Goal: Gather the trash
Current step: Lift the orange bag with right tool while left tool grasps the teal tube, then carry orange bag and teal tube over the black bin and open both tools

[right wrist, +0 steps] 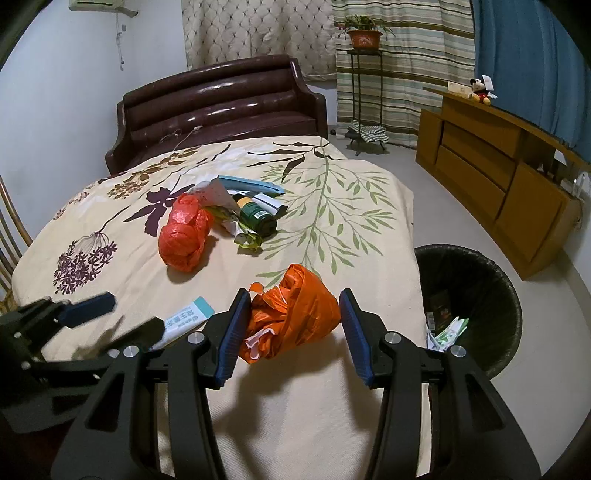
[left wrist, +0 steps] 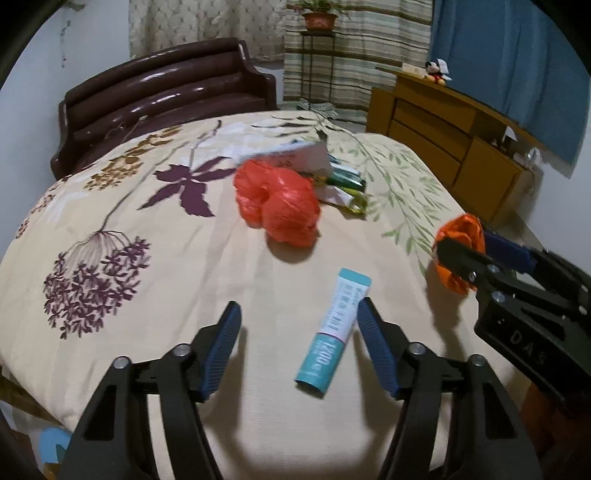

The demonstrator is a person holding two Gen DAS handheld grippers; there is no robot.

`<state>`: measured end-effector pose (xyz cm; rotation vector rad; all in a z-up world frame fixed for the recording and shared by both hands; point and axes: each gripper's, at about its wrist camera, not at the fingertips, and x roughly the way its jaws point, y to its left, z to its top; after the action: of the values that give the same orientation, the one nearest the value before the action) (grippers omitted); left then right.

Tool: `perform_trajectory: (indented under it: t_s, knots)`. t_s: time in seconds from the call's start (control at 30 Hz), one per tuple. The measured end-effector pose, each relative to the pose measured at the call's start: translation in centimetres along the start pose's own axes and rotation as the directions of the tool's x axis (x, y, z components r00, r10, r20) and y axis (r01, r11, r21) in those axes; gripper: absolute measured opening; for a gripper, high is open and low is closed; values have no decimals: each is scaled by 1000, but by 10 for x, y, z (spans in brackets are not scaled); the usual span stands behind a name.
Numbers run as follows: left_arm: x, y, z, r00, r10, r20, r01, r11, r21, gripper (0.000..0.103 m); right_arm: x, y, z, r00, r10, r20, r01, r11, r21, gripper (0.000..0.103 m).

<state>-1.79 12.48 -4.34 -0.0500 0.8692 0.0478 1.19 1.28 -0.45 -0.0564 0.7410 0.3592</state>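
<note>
Blue-padded fingers of the left gripper (left wrist: 297,321) stand spread over a cream floral bedspread (left wrist: 147,229), with a teal-and-white tube (left wrist: 332,332) lying flat between them, close against the right-hand pad but not pinched. To the right, the right gripper (right wrist: 291,314) holds a crumpled orange plastic bag (right wrist: 295,310); the left-hand pad presses into the bag, while on the other side a slight gap seems to show, so the grip looks loose. Beyond both grippers, near the middle of the bed, a red plastic bag (right wrist: 184,236) lies bunched beside a small heap of trash (right wrist: 247,214): a dark green bottle on its side, wrappers, and a flat blue-and-white box. A black-lined waste bin (right wrist: 476,291) stands on the grey floor just off the bed's right edge, with scraps already in it. Farther back are a glossy brown headboard (right wrist: 218,103), a wooden dresser (right wrist: 498,181) along the right wall, striped and blue curtains, and a potted plant (right wrist: 364,35) on a tall stand.
</note>
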Motion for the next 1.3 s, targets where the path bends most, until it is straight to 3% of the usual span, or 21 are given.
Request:
perform_trajectory:
  t_s: [0.27,0.4,0.47,0.73,1.3]
  knots:
    - [11,-5,-2,999,-37,-27,37,999,23,35,0,1,0,1000,1,-1,-1,1000,0,48]
    - [11,-6,-2,998,-52,-22,53,998,31,29,0,1,0,1000,2,-3,-2,1000,-2,48]
    - [11,-6,-2,998,-60,-20,60,998,28,19,1,2,0,1000,3,-6,-3,1000,-5,48]
    - [9,-3,-2,996,-88,-14,88,996,11,15,3,6,-2,1000,8,-11,-8,1000,-10,48]
    - [-8,-1,22,995,-53,86,54,998,-11,14,-2,2,8,1000,-6,10,6,1000,-1,48]
